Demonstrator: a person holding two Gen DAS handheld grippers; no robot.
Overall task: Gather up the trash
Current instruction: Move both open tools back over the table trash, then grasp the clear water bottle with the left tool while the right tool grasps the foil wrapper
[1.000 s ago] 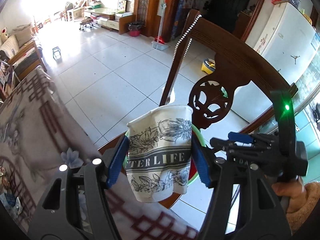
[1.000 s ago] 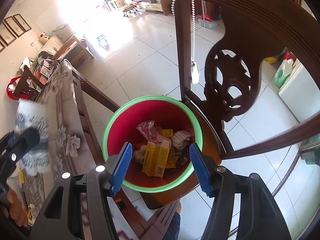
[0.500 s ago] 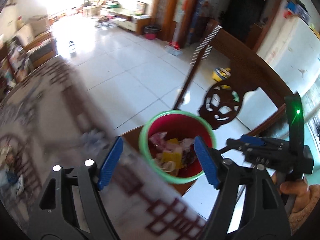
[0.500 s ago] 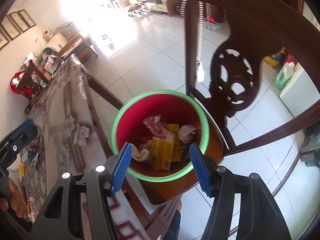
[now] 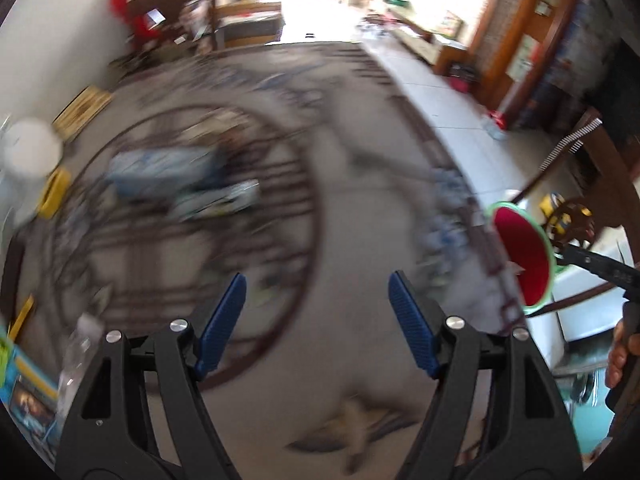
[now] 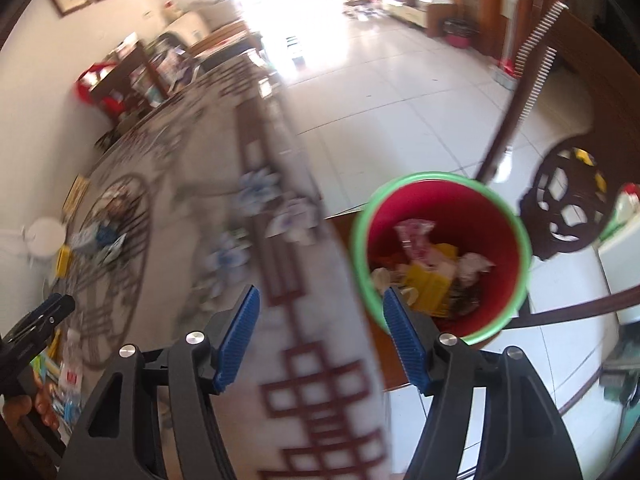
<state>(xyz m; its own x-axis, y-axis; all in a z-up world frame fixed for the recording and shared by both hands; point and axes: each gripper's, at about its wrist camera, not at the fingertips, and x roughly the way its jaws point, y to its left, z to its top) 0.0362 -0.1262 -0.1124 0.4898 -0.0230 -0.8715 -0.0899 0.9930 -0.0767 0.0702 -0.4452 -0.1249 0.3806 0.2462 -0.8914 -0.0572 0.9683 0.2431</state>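
My left gripper [image 5: 317,280] hangs open and empty over the patterned tablecloth [image 5: 360,184]. Blurred blue and white wrappers [image 5: 168,172] lie on the cloth ahead of it, to the left. The red bin with a green rim [image 5: 520,256] is at the right edge of the left wrist view. In the right wrist view the bin [image 6: 440,200] holds a yellow box [image 6: 426,284] and several crumpled pieces. My right gripper [image 6: 322,292] hovers above the table's edge just left of the bin; its jaws are opening with nothing between them. The wrappers [image 6: 100,236] show far left.
The bin stands on the seat of a carved wooden chair [image 6: 568,208] beside the table. A yellow packet [image 5: 54,194], a white round object [image 5: 30,152] and a clear bottle [image 5: 76,356] lie near the table's left side. White tiled floor [image 6: 380,92] stretches beyond.
The left gripper let go of the paper cup over the bin, then swung left over the table. The right gripper also shifted left, so the bin now sits to its right.
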